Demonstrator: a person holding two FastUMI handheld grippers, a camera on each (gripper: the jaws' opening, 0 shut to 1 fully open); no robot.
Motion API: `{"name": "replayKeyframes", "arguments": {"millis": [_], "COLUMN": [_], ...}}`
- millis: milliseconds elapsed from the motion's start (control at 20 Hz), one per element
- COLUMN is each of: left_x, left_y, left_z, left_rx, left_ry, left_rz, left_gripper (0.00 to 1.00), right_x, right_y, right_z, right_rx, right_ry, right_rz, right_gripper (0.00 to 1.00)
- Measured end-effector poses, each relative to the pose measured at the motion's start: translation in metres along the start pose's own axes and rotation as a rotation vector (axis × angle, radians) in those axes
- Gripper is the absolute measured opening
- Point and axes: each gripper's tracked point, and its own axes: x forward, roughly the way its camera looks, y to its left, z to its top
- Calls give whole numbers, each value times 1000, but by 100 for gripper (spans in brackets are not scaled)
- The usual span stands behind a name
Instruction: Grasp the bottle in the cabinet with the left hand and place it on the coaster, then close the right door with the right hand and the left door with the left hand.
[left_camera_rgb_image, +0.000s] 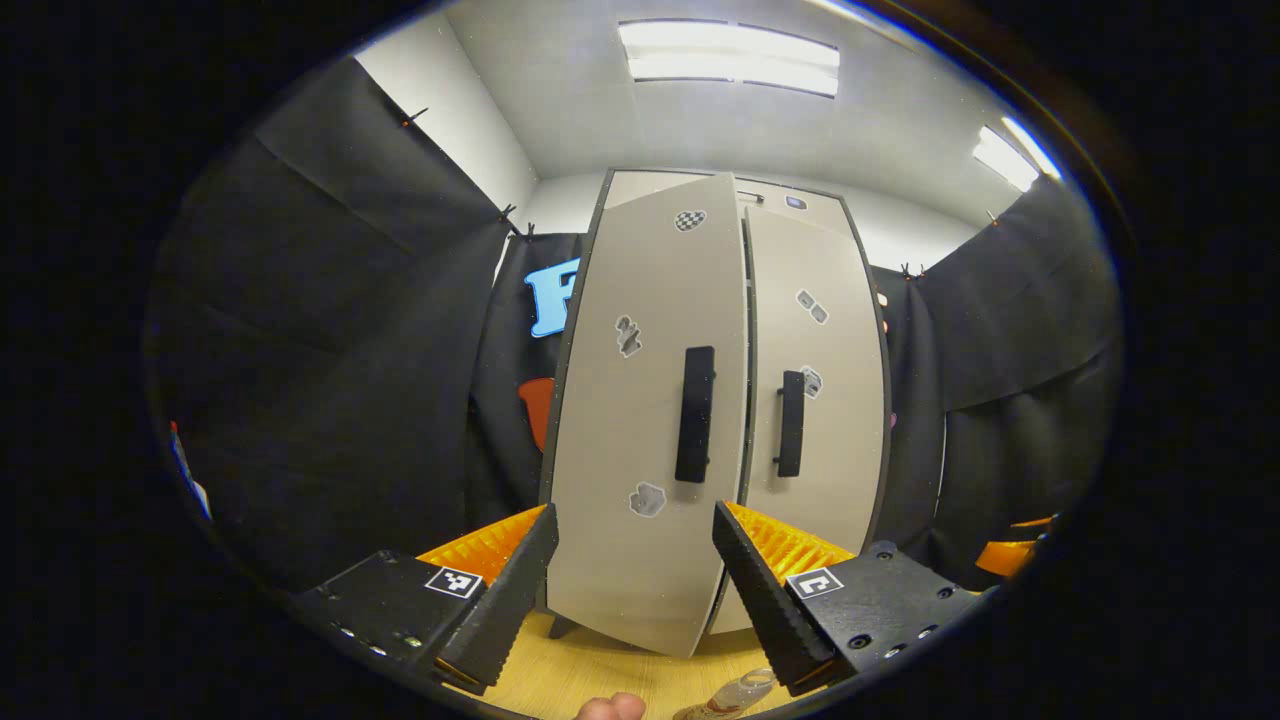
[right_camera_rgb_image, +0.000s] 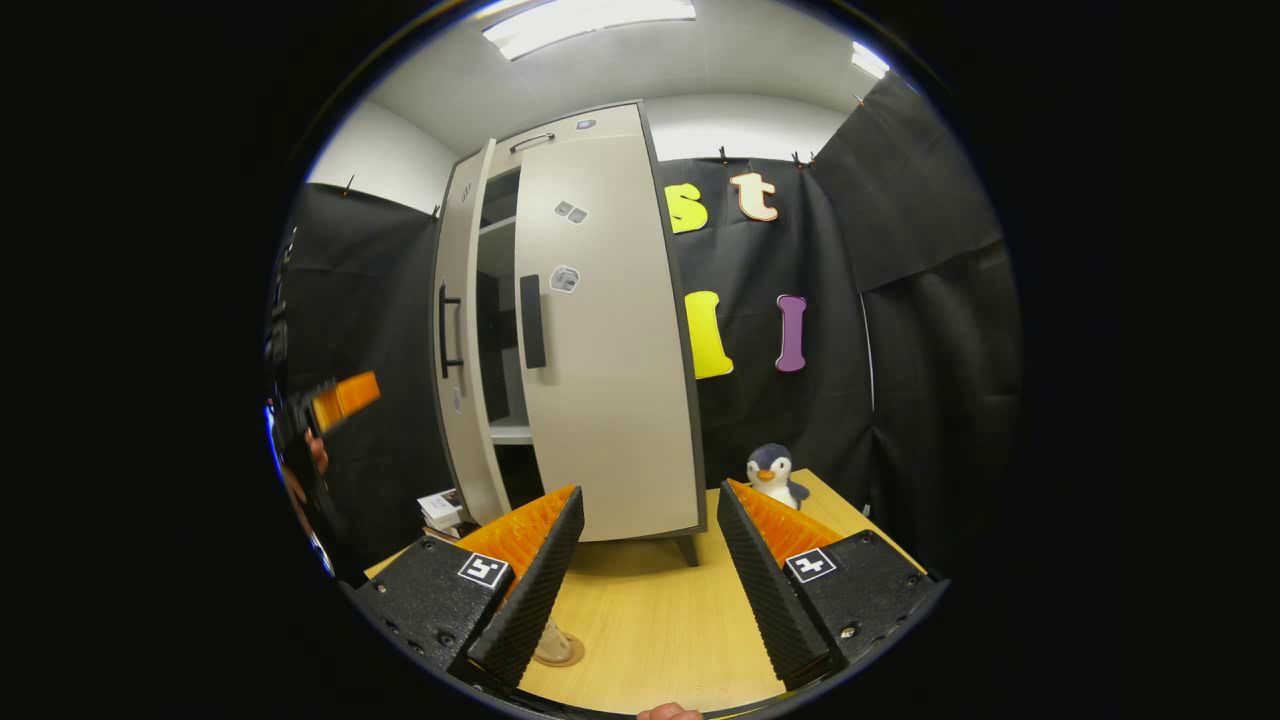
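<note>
Both claws gape empty, left claw (left_camera_rgb_image: 634, 570) facing the ajar left door (left_camera_rgb_image: 650, 400)

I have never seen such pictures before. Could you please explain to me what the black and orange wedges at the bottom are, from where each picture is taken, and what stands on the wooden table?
The wedges are the two fingers of a hand-held gripper; a person holds one such tool in each hand. Each picture comes from a camera riding on one tool, looking forward along its fingers.

In the left gripper view, the left gripper is open and holds nothing. It faces the cabinet, whose left door stands slightly ajar while the right door looks closed. At the bottom edge a bottle is partly visible on the table.

In the right gripper view, the right gripper is also open and empty. It sees the cabinet from the side. A penguin toy stands on the table, and a small stack of items lies beside the cabinet.
</note>
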Motion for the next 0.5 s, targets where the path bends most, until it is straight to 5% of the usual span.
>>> {"name": "replayKeyframes", "arguments": {"millis": [300, 400, 500], "left_x": [-20, -24, -26], "left_y": [-10, -14, -17], "left_z": [-21, -26, -28], "left_rx": [33, 21, 8], "left_ry": [82, 104, 113], "left_rz": [-55, -66, -68], "left_gripper": [99, 90, 95], "right_x": [-8, -11, -12], "right_y": [0, -2, -5], "right_z": [-11, -14, -15], "right_rx": [-14, -12, 1], "right_ry": [34, 38, 40], "right_rz": [-8, -19, -28], "right_gripper": [83, 83, 83]}}
